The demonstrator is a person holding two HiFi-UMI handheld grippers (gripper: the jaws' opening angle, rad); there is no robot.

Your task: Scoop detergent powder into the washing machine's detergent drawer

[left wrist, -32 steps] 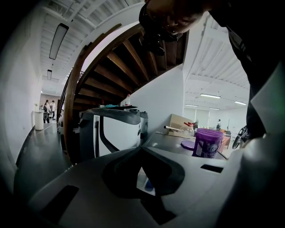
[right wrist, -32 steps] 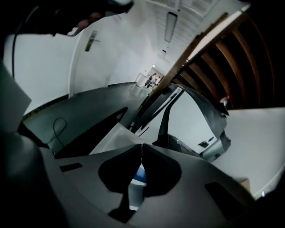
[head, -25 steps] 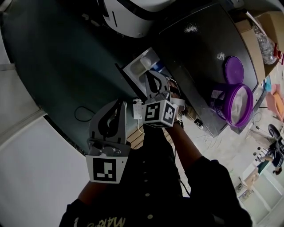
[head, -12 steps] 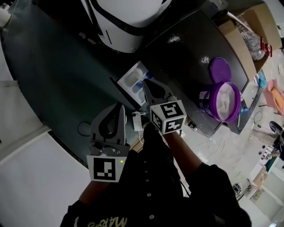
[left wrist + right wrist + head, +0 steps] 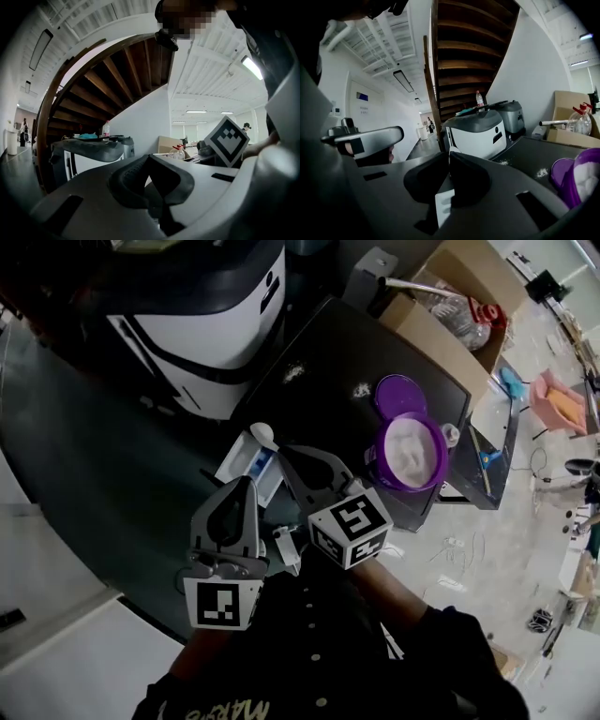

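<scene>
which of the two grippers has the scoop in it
The right gripper: its jaws are shut on the white scoop, gripped by its flat handle. The left gripper has its jaws shut too, but with nothing between them.

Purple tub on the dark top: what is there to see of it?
The tub is a round, purple, plastic-looking container, standing upright with its lid off. White powder fills much of it. It rests near an edge of the dark top; its flat purple lid lies right beside it, on the same top. Small spills of powder dot the top nearby.
</scene>
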